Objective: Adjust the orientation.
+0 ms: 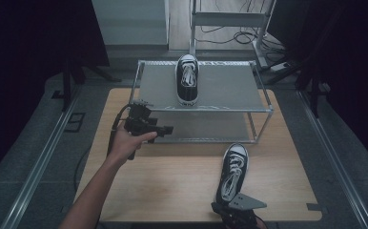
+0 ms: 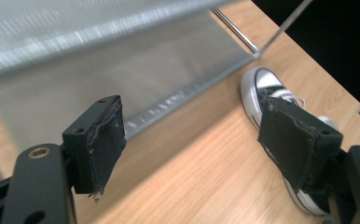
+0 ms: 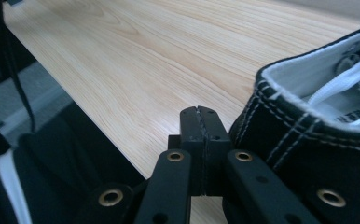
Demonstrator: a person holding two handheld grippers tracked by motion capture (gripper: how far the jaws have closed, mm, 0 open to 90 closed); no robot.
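Note:
One black-and-white sneaker (image 1: 187, 78) stands on the top shelf of a grey metal rack (image 1: 230, 86). Its mate (image 1: 233, 171) lies on the wooden table (image 1: 172, 181) in front of the rack, toe toward the shelf. My left gripper (image 1: 167, 129) hovers by the rack's front left corner; in the left gripper view its jaws (image 2: 192, 130) stand open around nothing, with the table sneaker (image 2: 257, 88) beyond them. My right gripper (image 3: 200, 116) is shut on nothing, its tips just beside the heel of the table sneaker (image 3: 308, 140). From above it sits at the table's near edge (image 1: 230, 210).
The rack has a lower shelf (image 1: 210, 126) with nothing on it. Bare tabletop spreads between my two hands. Dark floor, rails and cables surround the table; a metal frame (image 1: 230, 19) stands behind the rack.

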